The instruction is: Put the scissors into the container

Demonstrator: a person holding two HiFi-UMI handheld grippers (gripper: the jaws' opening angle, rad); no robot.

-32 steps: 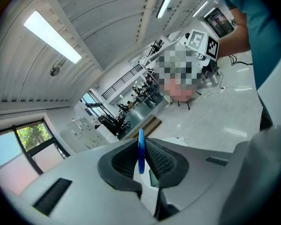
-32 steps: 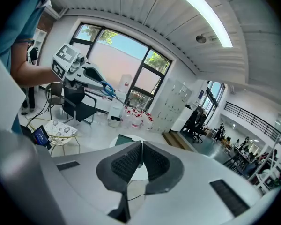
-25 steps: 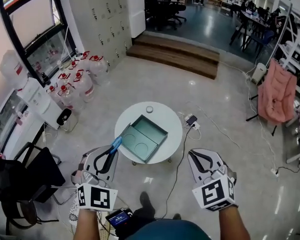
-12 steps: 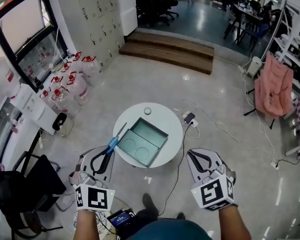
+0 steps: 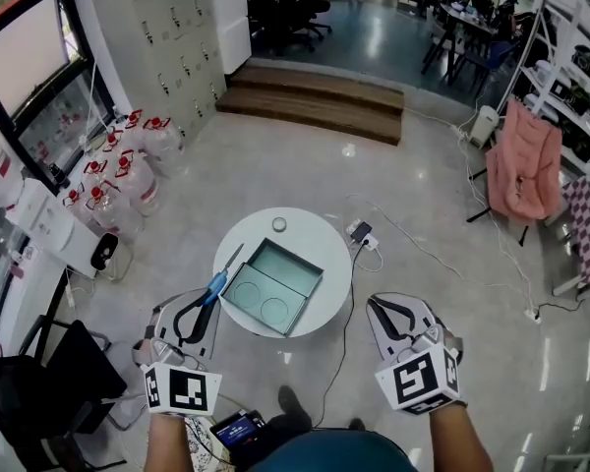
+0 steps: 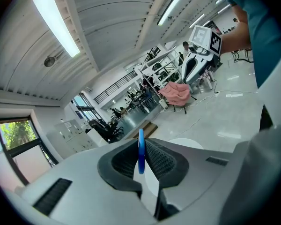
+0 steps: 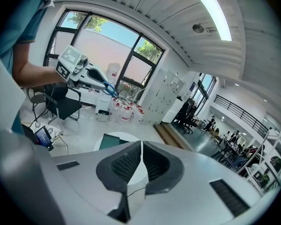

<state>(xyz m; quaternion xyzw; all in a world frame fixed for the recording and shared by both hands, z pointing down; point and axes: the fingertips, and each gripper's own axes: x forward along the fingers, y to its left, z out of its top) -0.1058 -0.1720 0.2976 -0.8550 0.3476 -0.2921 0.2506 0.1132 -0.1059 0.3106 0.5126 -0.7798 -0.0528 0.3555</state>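
My left gripper [image 5: 203,307] is shut on the scissors [image 5: 219,279], pinching the blue handle [image 6: 141,152]. The blades point up past the left rim of the round white table [image 5: 320,236]. The open teal container [image 5: 273,285] lies on that table, just right of the scissors' tip. It looks empty, with two round marks on its floor. My right gripper [image 5: 391,309] hovers right of the table, near its front edge. Its jaws are shut with nothing between them [image 7: 141,149]. In the right gripper view the left gripper [image 7: 86,72] shows holding the scissors [image 7: 109,88] above the floor.
A small white round object [image 5: 278,224] sits at the table's far edge. A cable and power strip [image 5: 361,234] lie on the floor to the right. Several water bottles [image 5: 128,170] stand far left, a black chair [image 5: 64,372] near left, and a pink cloth on a rack [image 5: 523,165] far right.
The left gripper has carried the scissors slightly left, off the container's corner, so the blades now show beside the table's left rim. The right gripper holds about the same spot.
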